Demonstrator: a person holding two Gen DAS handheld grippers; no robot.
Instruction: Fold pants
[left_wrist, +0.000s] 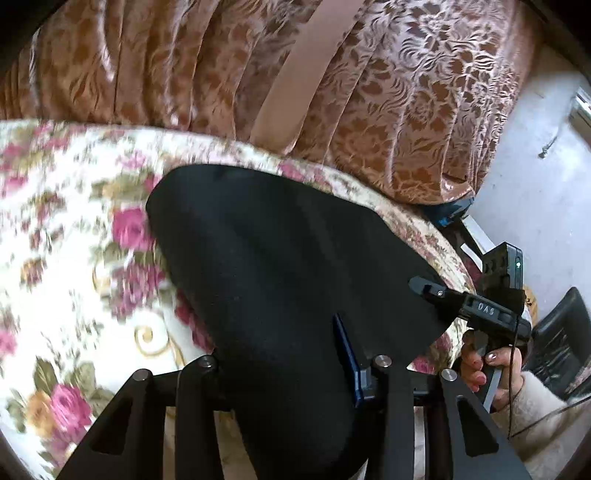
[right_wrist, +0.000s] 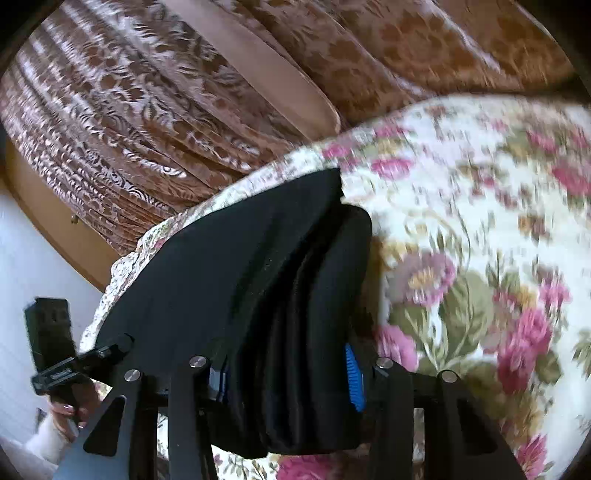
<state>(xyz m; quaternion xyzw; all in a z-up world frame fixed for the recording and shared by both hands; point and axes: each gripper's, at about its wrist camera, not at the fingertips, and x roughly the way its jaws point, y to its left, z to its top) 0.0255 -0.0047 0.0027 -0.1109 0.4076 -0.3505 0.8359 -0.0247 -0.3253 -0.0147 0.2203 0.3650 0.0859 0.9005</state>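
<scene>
Matt black cloth pants (left_wrist: 266, 258), soft floral cloth bedspread (left_wrist: 66, 229), glossy patterned brown curtain (left_wrist: 406, 92).

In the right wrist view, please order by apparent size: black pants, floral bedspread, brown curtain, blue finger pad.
1. Brown curtain and floral bedspread: alike, so unranked.
2. Black pants, enlarged by nearness.
3. Blue finger pad, mostly hidden.

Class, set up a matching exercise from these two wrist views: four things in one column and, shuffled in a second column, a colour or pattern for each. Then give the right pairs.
Things:
1. pants
2. bedspread
3. curtain
4. claw pads

Colours or patterns:
A. blue
B. white with pink roses
C. plain black
D. brown with a shiny leaf pattern

Pairs: 1-C, 2-B, 3-D, 4-A
</scene>
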